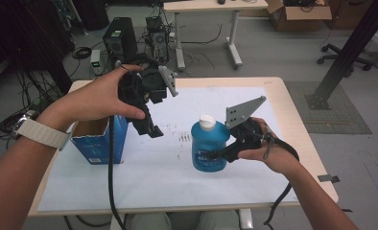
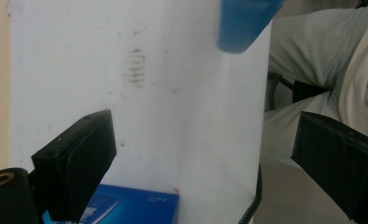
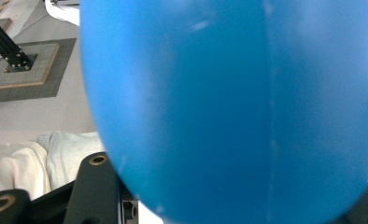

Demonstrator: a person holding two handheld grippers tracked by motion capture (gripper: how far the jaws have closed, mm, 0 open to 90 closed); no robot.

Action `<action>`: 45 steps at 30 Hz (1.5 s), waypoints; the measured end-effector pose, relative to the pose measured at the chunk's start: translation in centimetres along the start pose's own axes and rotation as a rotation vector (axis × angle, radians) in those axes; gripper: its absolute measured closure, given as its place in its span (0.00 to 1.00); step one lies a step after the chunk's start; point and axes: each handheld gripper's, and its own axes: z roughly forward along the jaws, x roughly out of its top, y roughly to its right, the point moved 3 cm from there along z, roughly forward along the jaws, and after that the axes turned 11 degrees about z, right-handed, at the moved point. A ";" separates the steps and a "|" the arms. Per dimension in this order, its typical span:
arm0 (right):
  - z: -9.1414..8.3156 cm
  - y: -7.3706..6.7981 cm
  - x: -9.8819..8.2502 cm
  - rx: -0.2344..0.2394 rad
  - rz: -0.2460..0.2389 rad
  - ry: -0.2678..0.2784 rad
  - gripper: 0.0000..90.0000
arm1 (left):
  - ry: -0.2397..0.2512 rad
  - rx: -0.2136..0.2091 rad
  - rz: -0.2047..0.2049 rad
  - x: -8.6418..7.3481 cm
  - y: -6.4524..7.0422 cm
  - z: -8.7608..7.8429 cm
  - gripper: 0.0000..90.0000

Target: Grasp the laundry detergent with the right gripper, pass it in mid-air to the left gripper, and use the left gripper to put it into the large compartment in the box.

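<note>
A blue bottle (image 1: 208, 146) with a white cap (image 1: 206, 122) is held just above the white sheet (image 1: 144, 177) right of centre. My right gripper (image 1: 219, 154) is shut on its lower body from the right. In the right gripper view the bottle's blue wall (image 3: 229, 112) sits tight between the jaws. My left gripper (image 1: 151, 129) hangs open above the sheet, left of the bottle, with nothing between its fingers. In the left gripper view its jaws stand wide apart over the sheet, with the bottle's base (image 2: 243, 23) farther off. An open blue carton (image 1: 98, 141) stands at the left, below the left hand.
Dark smudges (image 1: 180, 139) mark the sheet between the grippers. The blue carton's edge (image 2: 135, 205) lies under the left jaw. Beyond the table stand a computer tower (image 1: 120, 40), a desk (image 1: 216, 7), a cardboard box (image 1: 297, 14) and a slanted black post (image 1: 345, 52).
</note>
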 end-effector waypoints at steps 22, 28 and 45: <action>2.2 -1.1 2.3 0.027 -0.035 -0.052 0.48 | -0.002 -0.043 0.049 2.8 2.0 0.5 0.05; 2.7 -1.2 3.0 0.032 -0.044 -0.067 0.48 | -0.003 -0.047 0.043 3.2 2.1 1.0 0.05; 3.7 -1.3 3.5 0.048 -0.047 -0.085 0.48 | 0.005 -0.059 0.052 3.9 2.0 2.4 0.07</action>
